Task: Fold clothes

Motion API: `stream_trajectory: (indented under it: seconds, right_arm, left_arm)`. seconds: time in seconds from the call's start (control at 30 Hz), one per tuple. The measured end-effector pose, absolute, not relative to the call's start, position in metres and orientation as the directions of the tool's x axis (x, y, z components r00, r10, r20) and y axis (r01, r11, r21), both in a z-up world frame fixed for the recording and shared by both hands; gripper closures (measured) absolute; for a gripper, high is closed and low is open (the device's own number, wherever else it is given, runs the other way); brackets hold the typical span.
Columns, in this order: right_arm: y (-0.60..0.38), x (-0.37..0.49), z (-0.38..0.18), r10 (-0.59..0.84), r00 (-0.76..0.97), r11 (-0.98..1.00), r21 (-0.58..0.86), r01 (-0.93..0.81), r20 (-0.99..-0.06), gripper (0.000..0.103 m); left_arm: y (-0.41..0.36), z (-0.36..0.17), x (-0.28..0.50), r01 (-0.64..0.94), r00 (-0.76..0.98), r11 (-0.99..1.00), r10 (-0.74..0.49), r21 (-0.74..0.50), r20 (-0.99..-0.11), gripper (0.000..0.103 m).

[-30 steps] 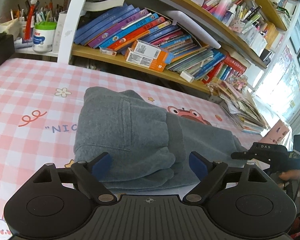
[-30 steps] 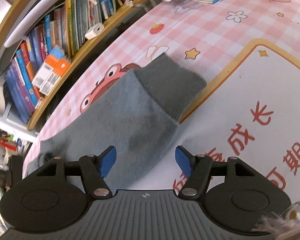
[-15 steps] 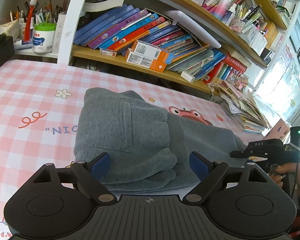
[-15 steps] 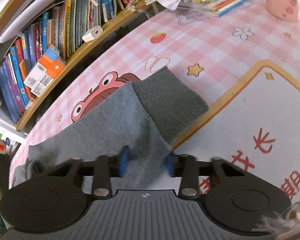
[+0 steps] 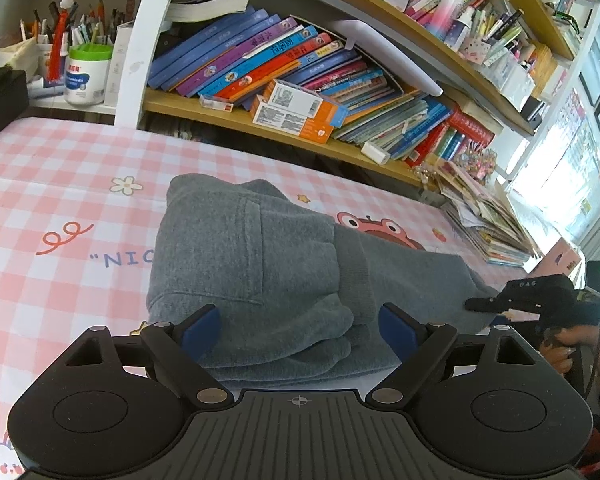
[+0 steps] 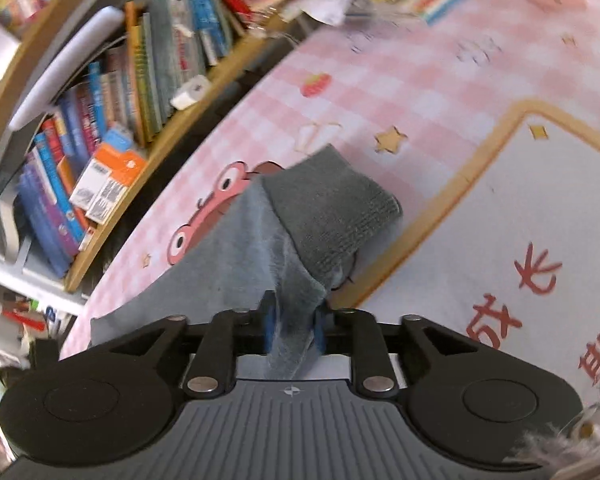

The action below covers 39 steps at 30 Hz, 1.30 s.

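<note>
Right gripper [image 6: 292, 330] pinching the grey sweatpants [image 5: 260, 264] leg just behind the ribbed cuff [image 6: 332, 208] — leg runs long toward the left gripper [image 5: 300, 330], spread wide, hovering over the bunched waist end on the pink checked cloth [image 5: 52, 168].

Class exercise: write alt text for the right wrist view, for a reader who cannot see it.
The right gripper is shut on grey fabric just behind the ribbed cuff of a garment lying on a pink checked cloth. A bookshelf stands beyond.
</note>
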State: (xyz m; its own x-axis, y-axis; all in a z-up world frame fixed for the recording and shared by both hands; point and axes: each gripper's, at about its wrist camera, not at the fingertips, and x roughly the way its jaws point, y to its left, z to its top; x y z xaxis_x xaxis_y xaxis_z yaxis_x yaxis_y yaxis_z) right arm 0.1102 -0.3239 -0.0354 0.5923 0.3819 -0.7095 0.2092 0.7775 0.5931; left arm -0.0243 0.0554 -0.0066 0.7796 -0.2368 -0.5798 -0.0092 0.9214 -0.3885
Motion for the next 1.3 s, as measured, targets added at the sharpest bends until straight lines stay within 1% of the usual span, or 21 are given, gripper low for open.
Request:
stream_trajectory:
  seconds: [0.03,0.1,0.13,0.23,0.27,0.33,0.4,0.47,0.6,0.7,0.77,0.8,0.87,0.93,1.0,1.1,1.2,1.27,1.3]
  right_arm:
    - [-0.323,0.112,-0.037,0.381,0.587,0.777,0.592,0.215,-0.714,0.07]
    - [-0.321,0.115,-0.04,0.378,0.581,0.779,0.587,0.22,-0.72,0.068]
    - [-0.319,0.117,-0.04,0.378,0.583,0.782,0.585,0.215,-0.719,0.064]
    - [-0.313,0.123,-0.038,0.371,0.584,0.798,0.569,0.196,-0.722,0.063]
    - [-0.311,0.125,-0.038,0.367,0.582,0.806,0.561,0.19,-0.725,0.065]
    - [-0.308,0.128,-0.036,0.362,0.58,0.819,0.546,0.177,-0.73,0.083]
    - [-0.307,0.129,-0.033,0.364,0.582,0.826,0.541,0.159,-0.727,0.091]
    - [-0.306,0.127,-0.022,0.38,0.607,0.828,0.549,0.112,-0.697,0.092]
    - [-0.309,0.114,0.003,0.469,0.674,0.777,0.629,-0.007,-0.571,0.092]
    - [-0.313,0.113,-0.002,0.458,0.662,0.775,0.632,0.029,-0.593,0.092]
    - [-0.316,0.117,-0.014,0.43,0.638,0.779,0.62,0.097,-0.639,0.092]
    - [-0.318,0.12,-0.021,0.424,0.623,0.771,0.623,0.132,-0.657,0.089]
    - [-0.322,0.123,-0.03,0.42,0.608,0.758,0.629,0.174,-0.674,0.086]
    - [-0.321,0.126,-0.036,0.417,0.597,0.752,0.629,0.196,-0.685,0.074]
    - [-0.319,0.129,-0.039,0.415,0.588,0.755,0.623,0.203,-0.694,0.068]
    - [-0.314,0.133,-0.041,0.406,0.587,0.767,0.61,0.197,-0.7,0.065]
    - [-0.309,0.14,-0.041,0.404,0.588,0.78,0.6,0.178,-0.7,0.065]
    - [-0.306,0.144,-0.041,0.406,0.586,0.785,0.596,0.17,-0.702,0.072]
    - [-0.306,0.146,-0.042,0.406,0.578,0.786,0.593,0.173,-0.708,0.082]
  left_arm:
    - [0.055,-0.007,-0.024,-0.008,0.778,0.922,-0.237,-0.387,-0.581,0.014]
    - [0.055,-0.007,-0.024,-0.007,0.777,0.923,-0.237,-0.384,-0.584,0.014]
    - [0.055,-0.007,-0.024,-0.007,0.776,0.923,-0.238,-0.385,-0.584,0.014]
    - [0.055,-0.008,-0.023,-0.008,0.776,0.921,-0.239,-0.388,-0.584,0.014]
    - [0.055,-0.009,-0.023,-0.009,0.775,0.921,-0.239,-0.389,-0.585,0.014]
    - [0.055,-0.009,-0.023,-0.01,0.775,0.921,-0.239,-0.389,-0.585,0.014]
    - [0.055,-0.009,-0.023,-0.011,0.775,0.921,-0.239,-0.39,-0.585,0.014]
    - [0.056,-0.009,-0.024,-0.012,0.776,0.919,-0.24,-0.395,-0.583,0.014]
    - [0.055,-0.01,-0.023,-0.014,0.778,0.919,-0.238,-0.394,-0.582,0.014]
    - [0.056,-0.01,-0.022,-0.015,0.78,0.918,-0.237,-0.396,-0.579,0.014]
    - [0.056,-0.01,-0.022,-0.013,0.78,0.919,-0.238,-0.394,-0.579,0.014]
    - [0.056,-0.01,-0.022,-0.012,0.78,0.919,-0.238,-0.394,-0.579,0.014]
    - [0.057,-0.01,-0.022,-0.012,0.781,0.918,-0.239,-0.396,-0.577,0.014]
    - [0.058,-0.011,-0.022,-0.012,0.782,0.917,-0.24,-0.4,-0.575,0.014]
    - [0.058,-0.011,-0.022,-0.011,0.782,0.917,-0.24,-0.399,-0.575,0.014]
    - [0.058,-0.011,-0.022,-0.01,0.783,0.917,-0.241,-0.399,-0.574,0.014]
    - [0.058,-0.011,-0.022,-0.01,0.784,0.916,-0.241,-0.4,-0.572,0.014]
    - [0.058,-0.011,-0.022,-0.013,0.785,0.916,-0.239,-0.401,-0.572,0.014]
    - [0.058,-0.011,-0.022,-0.014,0.785,0.916,-0.238,-0.401,-0.572,0.014]
